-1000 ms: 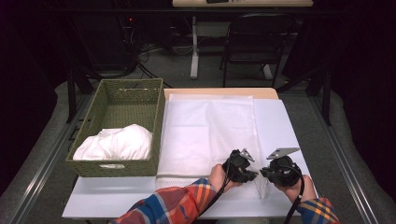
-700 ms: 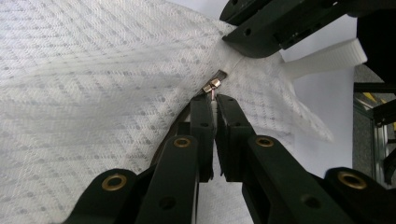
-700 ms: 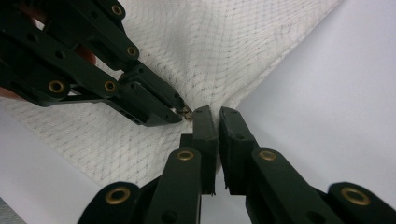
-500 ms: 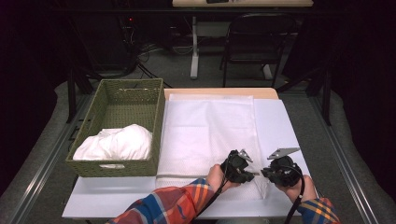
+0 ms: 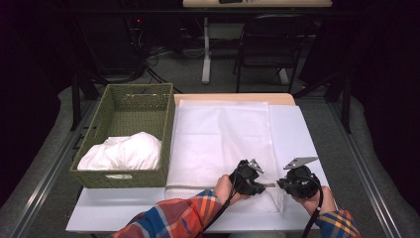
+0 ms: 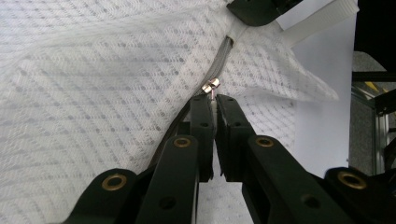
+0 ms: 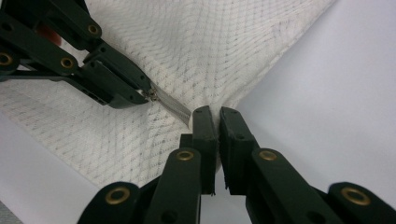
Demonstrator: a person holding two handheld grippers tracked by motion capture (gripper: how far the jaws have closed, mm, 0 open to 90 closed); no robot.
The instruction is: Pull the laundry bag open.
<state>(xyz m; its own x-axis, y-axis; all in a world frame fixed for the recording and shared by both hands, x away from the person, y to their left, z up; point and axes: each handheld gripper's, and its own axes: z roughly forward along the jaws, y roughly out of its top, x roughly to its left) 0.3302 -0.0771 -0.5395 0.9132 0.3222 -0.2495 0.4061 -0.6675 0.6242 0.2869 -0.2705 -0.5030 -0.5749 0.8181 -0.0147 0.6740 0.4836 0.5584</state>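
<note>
Since it's basically a big flat mesh bag (image 5: pixel 220 144), I'd expect it to handle like any thin fabric: super light, floppy, no stiffness at all, and it'll bunch or drag if you tug it anywhere except a seam. It lies spread out on the white table (image 5: pixel 297 129), just right of the green wicker basket (image 5: pixel 119 139), which has a heap of white cloth (image 5: pixel 124 151) sitting in it. Nothing fragile here, though the open weave could snag on a jaw tip.

Going down in size, the zipper (image 6: pixel 219 63) runs along the bag's near edge, the side farthest from the basket's back wall. That's the only firm line on the thing, so it's where I'd grab.

The right gripper (image 7: pixel 214 114) is pressed together on the bag's near right corner, right at the zipper's end, pinching the mesh so it can't slide. Good anchor spot, I think.

The left gripper (image 6: pixel 215 100) sits a bit closer to the basket, jaws squeezed onto the tiny metal zipper pull (image 6: pixel 211 86). That tab looks small and slick, so my guess is it could slip out if pulled at an angle; pulling straight along the zipper seems safest.
</note>
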